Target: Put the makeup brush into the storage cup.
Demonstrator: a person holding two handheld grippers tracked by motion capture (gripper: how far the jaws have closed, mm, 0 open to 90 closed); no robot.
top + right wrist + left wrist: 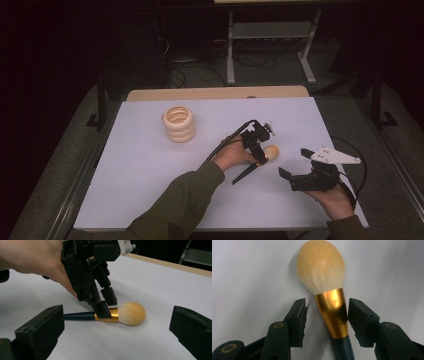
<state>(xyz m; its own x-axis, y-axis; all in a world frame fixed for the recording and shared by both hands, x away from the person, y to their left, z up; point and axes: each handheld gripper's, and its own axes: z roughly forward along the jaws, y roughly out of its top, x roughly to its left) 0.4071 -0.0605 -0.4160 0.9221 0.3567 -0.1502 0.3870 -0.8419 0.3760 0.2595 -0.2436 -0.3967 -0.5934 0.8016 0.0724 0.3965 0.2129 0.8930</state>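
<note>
A makeup brush (270,152) with a pale orange head, gold ferrule (333,312) and dark handle lies flat on the white table (150,170), right of centre. My left gripper (262,157) comes down over it, open, one jaw on each side of the ferrule. In the left gripper view the right-hand pad (359,320) sits against the ferrule and the other pad stands apart. My right gripper (294,162) is held open to the right of the brush and nearer the front edge, facing it, nothing between its jaws. The right gripper view shows the brush (130,313) under the left gripper (107,306).
A stack of pale wooden rings (179,124) stands on the table at the back left. A bare wooden strip (215,93) runs along the far edge. Beyond it are dark floor, cables and a metal stand (270,45).
</note>
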